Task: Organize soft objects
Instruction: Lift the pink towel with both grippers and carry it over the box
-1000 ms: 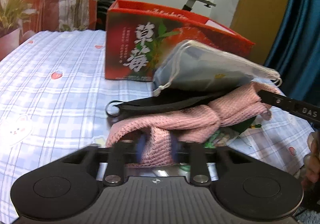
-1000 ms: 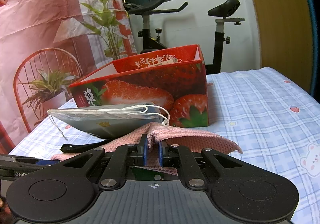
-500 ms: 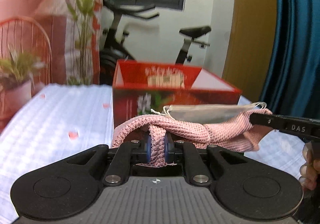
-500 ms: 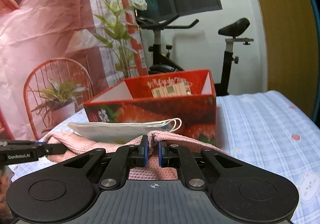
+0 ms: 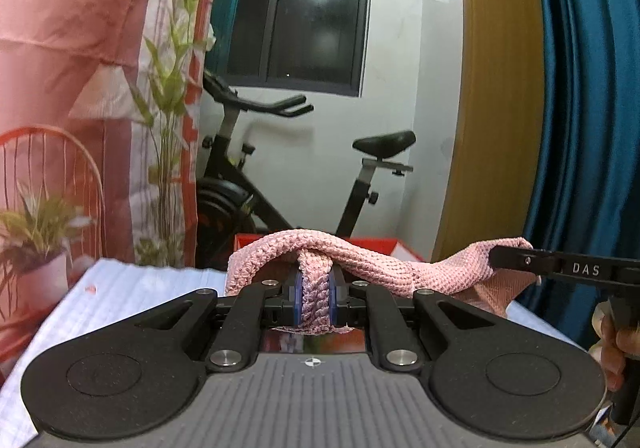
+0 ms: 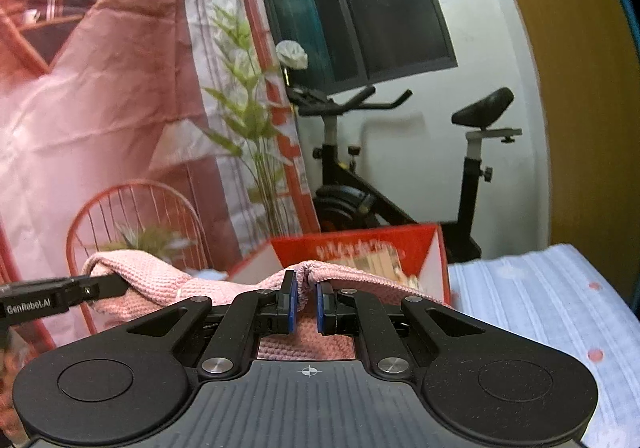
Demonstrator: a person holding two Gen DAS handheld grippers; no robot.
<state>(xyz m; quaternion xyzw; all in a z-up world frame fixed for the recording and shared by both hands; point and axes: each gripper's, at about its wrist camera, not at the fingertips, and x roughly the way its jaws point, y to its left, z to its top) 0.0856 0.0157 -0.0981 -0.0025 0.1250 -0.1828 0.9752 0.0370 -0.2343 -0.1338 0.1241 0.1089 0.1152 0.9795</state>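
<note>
You have the pink knitted cloth (image 5: 372, 268) slung in the air between both tools, just in front of the red strawberry box (image 6: 384, 248). Your left hand-held gripper (image 5: 314, 298) is clamped tight on a bunched fold; your right hand-held gripper (image 6: 305, 302) pinches a thinner edge, jaws nearly closed. This looks like the carry step. Next, bring the cloth over the box opening, level, then lower it in.

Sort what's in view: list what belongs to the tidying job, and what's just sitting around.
Part of the job:
pink knitted cloth, held up between both grippers
left gripper, shut on it
right gripper, shut on it
red strawberry box, open, behind the cloth

Just around:
exercise bike
checked bedsheet
window
</note>
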